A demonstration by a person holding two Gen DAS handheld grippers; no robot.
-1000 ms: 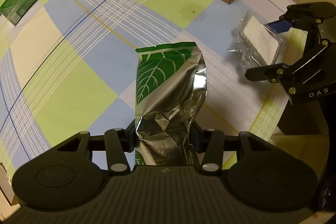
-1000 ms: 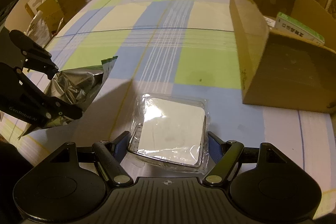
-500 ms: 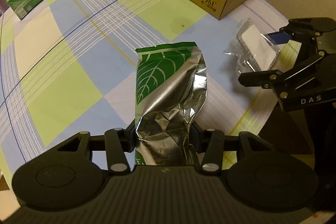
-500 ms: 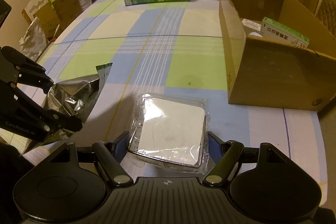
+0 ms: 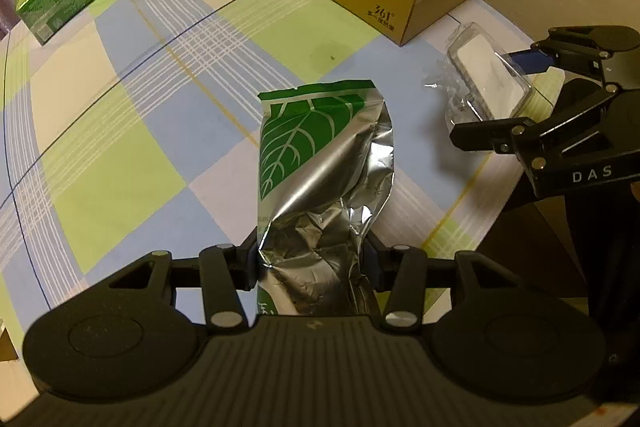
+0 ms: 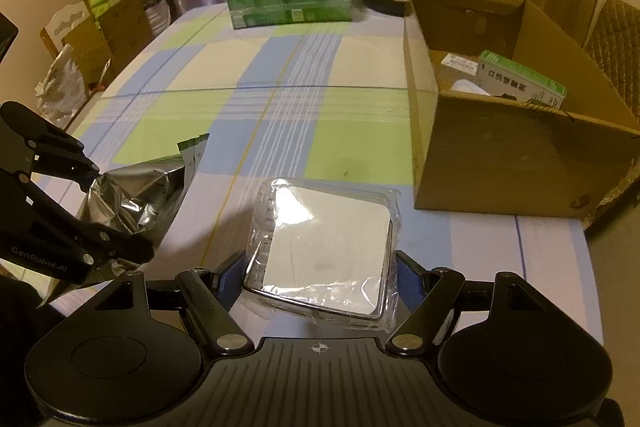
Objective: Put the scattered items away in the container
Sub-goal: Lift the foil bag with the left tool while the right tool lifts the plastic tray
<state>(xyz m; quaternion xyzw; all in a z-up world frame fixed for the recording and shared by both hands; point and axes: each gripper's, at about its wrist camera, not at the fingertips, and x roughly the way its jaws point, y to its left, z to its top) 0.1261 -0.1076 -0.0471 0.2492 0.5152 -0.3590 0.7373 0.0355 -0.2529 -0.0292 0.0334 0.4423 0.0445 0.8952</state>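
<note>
While the left hand-held gripper (image 5: 310, 259) clamps a crumpled foil pouch (image 5: 320, 163) and the right hand-held gripper (image 6: 316, 279) pinches a clear plastic case (image 6: 326, 247), both items hang above the counter (image 6: 280, 107) near its front edge. Neither is yet in the cardboard box (image 6: 500, 163) at the right edge, where small cartons (image 6: 520, 83) already lie. Its floor is mostly hidden.

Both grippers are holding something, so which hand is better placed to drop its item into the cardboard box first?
Probably the right. The right gripper, shut on the clear plastic pack, sits nearer the cardboard box. The left gripper, holding the foil pouch, is farther away.
</note>
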